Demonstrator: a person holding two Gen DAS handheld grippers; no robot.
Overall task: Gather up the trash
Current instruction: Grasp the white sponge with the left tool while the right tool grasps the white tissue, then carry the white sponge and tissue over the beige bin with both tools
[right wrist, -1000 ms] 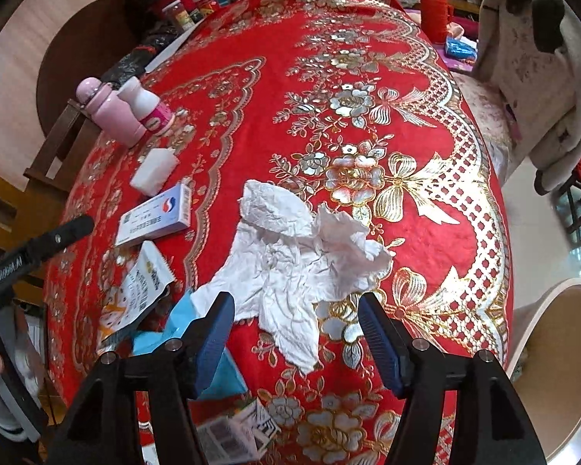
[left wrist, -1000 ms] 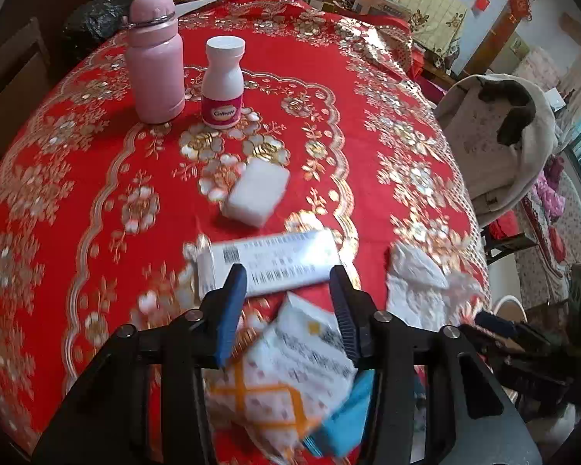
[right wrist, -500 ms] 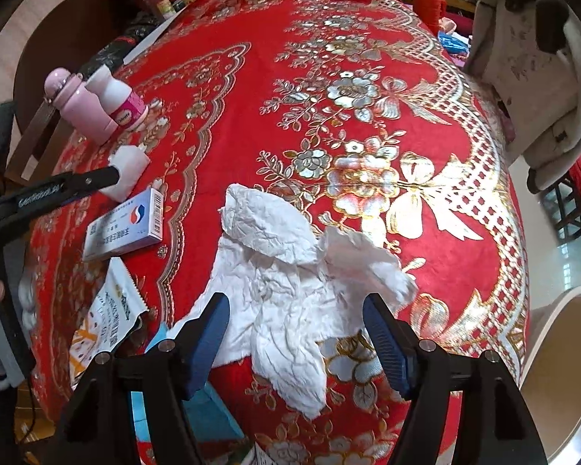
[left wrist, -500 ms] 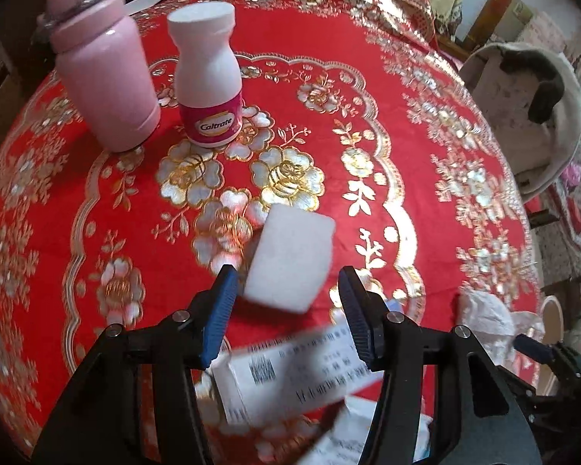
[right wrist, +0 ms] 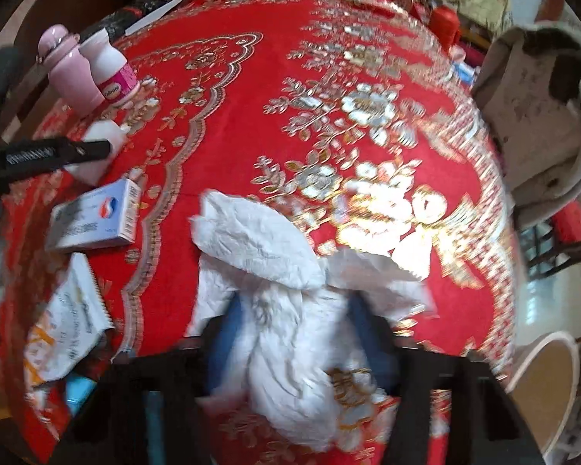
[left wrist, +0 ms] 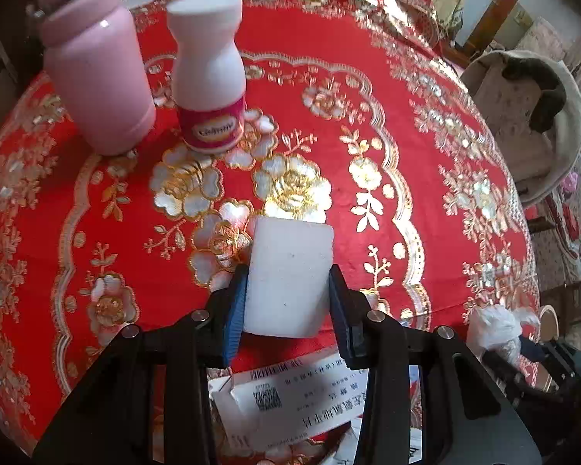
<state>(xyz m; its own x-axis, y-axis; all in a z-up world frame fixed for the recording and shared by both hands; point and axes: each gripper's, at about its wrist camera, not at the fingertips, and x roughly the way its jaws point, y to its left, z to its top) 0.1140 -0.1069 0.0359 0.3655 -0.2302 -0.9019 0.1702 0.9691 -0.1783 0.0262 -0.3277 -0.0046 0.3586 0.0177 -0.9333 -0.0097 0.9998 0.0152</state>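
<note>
A white foam block [left wrist: 288, 277] lies on the red tablecloth [left wrist: 406, 124]. My left gripper [left wrist: 286, 294] has a blue pad on each side of the block, touching it. A crumpled white tissue [right wrist: 275, 267] lies on the cloth in the right wrist view. My right gripper [right wrist: 290, 333] is around the tissue, pads close on both sides; the view is blurred. The foam block also shows in the right wrist view [right wrist: 93, 155] beside the left gripper's finger [right wrist: 54, 153].
A pink flask [left wrist: 93, 69] and a white pill bottle [left wrist: 209, 77] stand behind the block. A medicine box [right wrist: 97, 221], a printed sachet [right wrist: 66, 325] and a blue item [right wrist: 77, 391] lie near the table's near edge. A round bin [right wrist: 546, 383] stands below right.
My left gripper moved forward past the medicine box and closed around the foam block. My right gripper moved forward over the tissue and narrowed on it.
</note>
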